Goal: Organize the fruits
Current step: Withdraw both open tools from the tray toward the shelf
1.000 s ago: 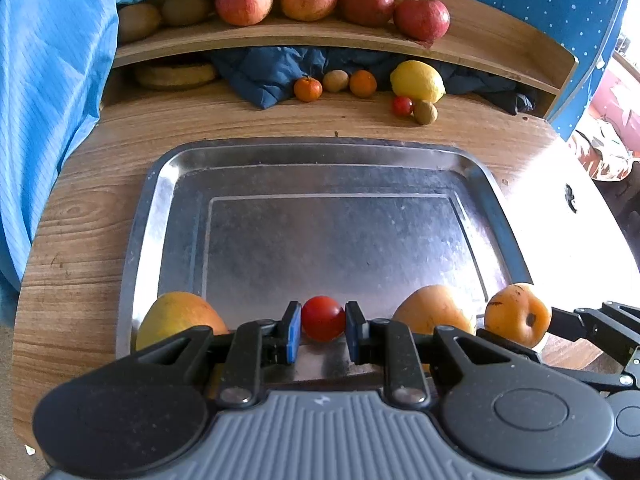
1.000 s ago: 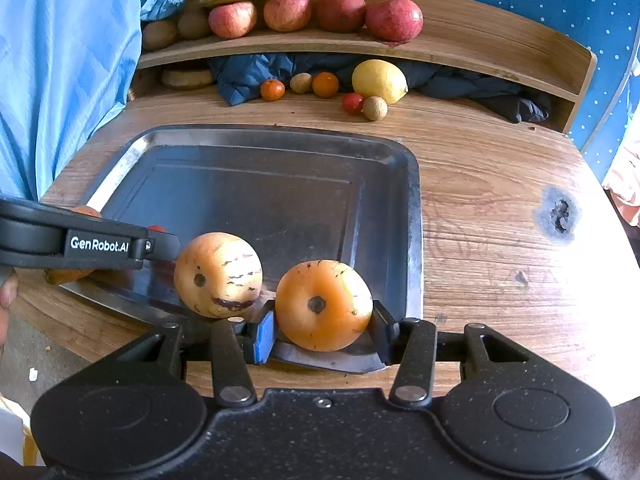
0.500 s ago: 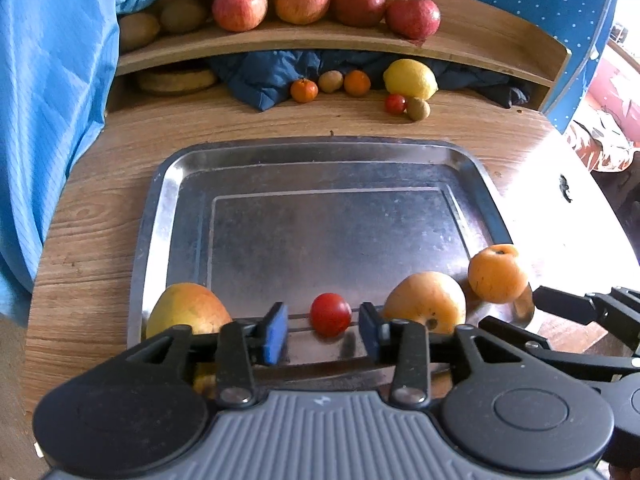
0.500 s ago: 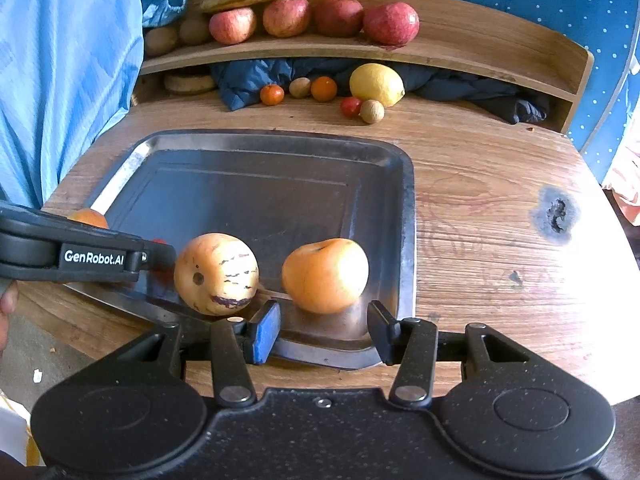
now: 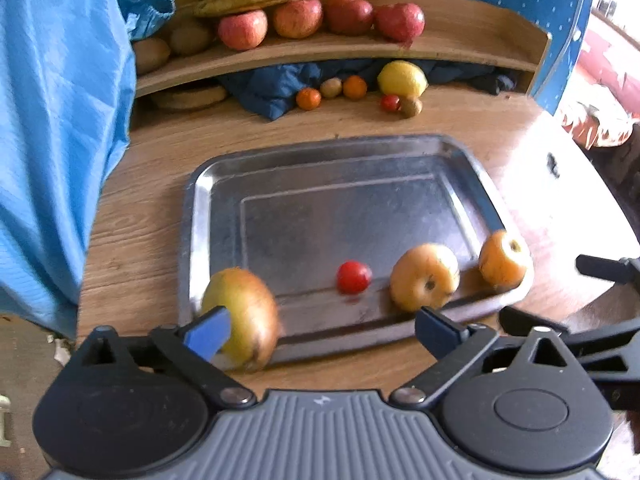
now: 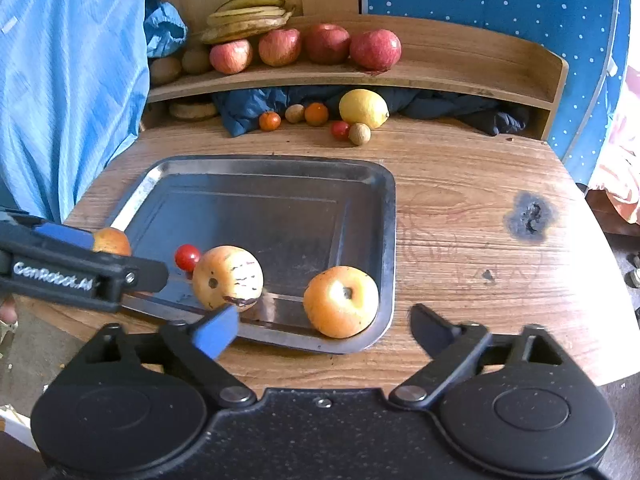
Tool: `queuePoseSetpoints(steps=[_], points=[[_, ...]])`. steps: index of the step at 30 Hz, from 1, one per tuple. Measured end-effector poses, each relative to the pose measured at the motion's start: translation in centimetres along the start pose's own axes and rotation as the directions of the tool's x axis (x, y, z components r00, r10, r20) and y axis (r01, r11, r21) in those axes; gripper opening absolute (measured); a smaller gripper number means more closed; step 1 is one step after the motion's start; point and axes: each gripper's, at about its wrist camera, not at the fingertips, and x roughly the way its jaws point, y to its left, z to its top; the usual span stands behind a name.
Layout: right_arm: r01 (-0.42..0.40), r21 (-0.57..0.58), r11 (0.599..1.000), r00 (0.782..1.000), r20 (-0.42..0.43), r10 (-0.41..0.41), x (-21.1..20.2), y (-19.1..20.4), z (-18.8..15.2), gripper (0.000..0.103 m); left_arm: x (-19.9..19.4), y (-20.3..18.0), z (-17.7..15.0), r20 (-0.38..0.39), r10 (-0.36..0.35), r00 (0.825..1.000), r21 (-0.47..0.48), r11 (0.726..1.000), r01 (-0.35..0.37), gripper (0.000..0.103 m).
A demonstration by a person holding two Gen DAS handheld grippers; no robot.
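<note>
A steel tray (image 5: 344, 168) (image 6: 280, 168) lies on the wooden table. Along its near edge lie a yellow-red mango (image 5: 244, 316) (image 6: 112, 240), a small red tomato (image 5: 353, 277) (image 6: 187, 257), a striped yellow fruit (image 5: 424, 277) (image 6: 228, 278) and an orange fruit (image 5: 502, 260) (image 6: 341, 302). My left gripper (image 5: 320, 330) is open and empty, pulled back above the tray's near edge. My right gripper (image 6: 324, 332) is open and empty, just short of the orange fruit. The left gripper's side shows in the right wrist view (image 6: 80, 276).
Loose at the table's back lie a lemon (image 6: 363, 108), small oranges (image 6: 316, 114), a tomato (image 6: 340, 130) and kiwis (image 6: 359, 134) by a dark blue cloth (image 6: 248, 108). A shelf (image 6: 440, 68) holds apples and bananas. Blue fabric (image 5: 52, 140) hangs at left.
Both grippers opened wide and drew back. The left one let go of the tomato; the right one let go of the orange fruit, which now rests in the tray's near right corner.
</note>
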Motion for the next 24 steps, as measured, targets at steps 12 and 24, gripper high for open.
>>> queuePoseSetpoints(steps=[12, 24], points=[[0.026, -0.020, 0.999, 0.993, -0.114, -0.028, 0.1, 0.8, -0.3, 0.102, 0.2, 4.5, -3.0, -0.166, 0.168, 0.972, -0.050, 0.983, -0.179, 0.102], [-0.030, -0.021, 0.999, 0.988, -0.151, 0.026, 1.5, 2.4, 0.5, 0.102, 0.7, 7.3, -2.3, -0.212, 0.212, 0.954, -0.071, 0.970, -0.231, 0.102]])
